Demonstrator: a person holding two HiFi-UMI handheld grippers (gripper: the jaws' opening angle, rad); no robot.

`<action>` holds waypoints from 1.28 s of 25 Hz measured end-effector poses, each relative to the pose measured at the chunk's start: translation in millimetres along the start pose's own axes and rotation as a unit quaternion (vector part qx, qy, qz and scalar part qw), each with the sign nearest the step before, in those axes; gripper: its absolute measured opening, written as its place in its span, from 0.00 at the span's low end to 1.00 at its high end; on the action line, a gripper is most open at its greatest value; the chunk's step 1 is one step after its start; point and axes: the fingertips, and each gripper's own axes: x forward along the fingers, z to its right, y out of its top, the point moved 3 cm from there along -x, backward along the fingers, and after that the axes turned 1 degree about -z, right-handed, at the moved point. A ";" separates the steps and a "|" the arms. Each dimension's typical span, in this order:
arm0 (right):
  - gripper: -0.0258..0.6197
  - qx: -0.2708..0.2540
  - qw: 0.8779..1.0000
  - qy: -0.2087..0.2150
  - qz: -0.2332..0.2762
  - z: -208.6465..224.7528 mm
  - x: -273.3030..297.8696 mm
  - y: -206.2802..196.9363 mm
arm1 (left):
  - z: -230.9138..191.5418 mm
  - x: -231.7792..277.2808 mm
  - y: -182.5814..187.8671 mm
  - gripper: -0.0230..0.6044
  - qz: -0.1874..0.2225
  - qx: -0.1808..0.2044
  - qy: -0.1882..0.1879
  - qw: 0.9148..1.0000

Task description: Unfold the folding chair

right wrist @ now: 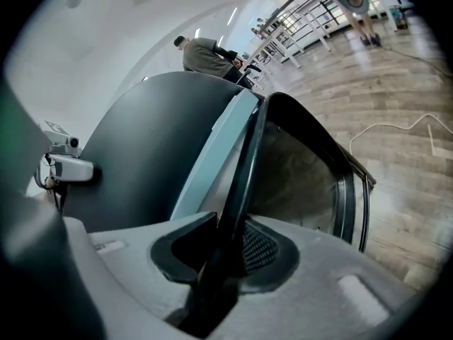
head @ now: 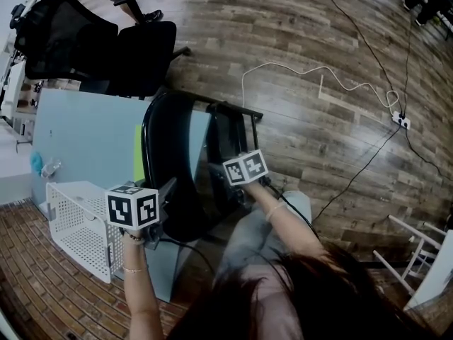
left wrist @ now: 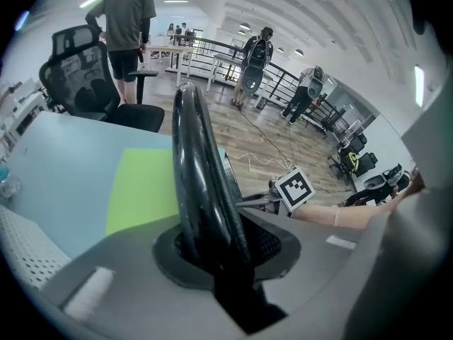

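A black folding chair [head: 173, 137] stands folded on the wood floor against a light blue table [head: 85, 140]. My left gripper [head: 167, 192] is shut on the glossy black rim of its backrest [left wrist: 202, 183], which runs up between the jaws of the left gripper [left wrist: 221, 261]. On the chair's other side my right gripper [head: 237, 184] is shut on the thin black edge of the seat panel [right wrist: 244, 168], the panel passing through the right gripper [right wrist: 225, 255]. The chair's tube frame [right wrist: 350, 190] shows to the right of the seat. The pads themselves are hidden by the chair.
A black office chair [head: 106, 48] stands behind the table. A white wire basket [head: 74, 225] is at the table's near left, and a green sheet [head: 139, 151] lies on it. A white cable [head: 311, 73] and power strip [head: 401, 121] lie on the floor at right. A person [left wrist: 127, 27] stands far off.
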 end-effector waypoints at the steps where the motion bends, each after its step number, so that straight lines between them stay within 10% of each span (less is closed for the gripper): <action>1: 0.18 0.001 1.000 0.001 0.001 -0.3 0.3 0.2 | -0.6 -0.1 0.0 0.17 0.001 -0.004 0.003 1.000; 32: 0.14 0.043 0.997 0.068 -0.019 23.7 -43.6 8.9 | 65.5 9.0 23.7 0.14 -0.005 -0.055 0.049 0.997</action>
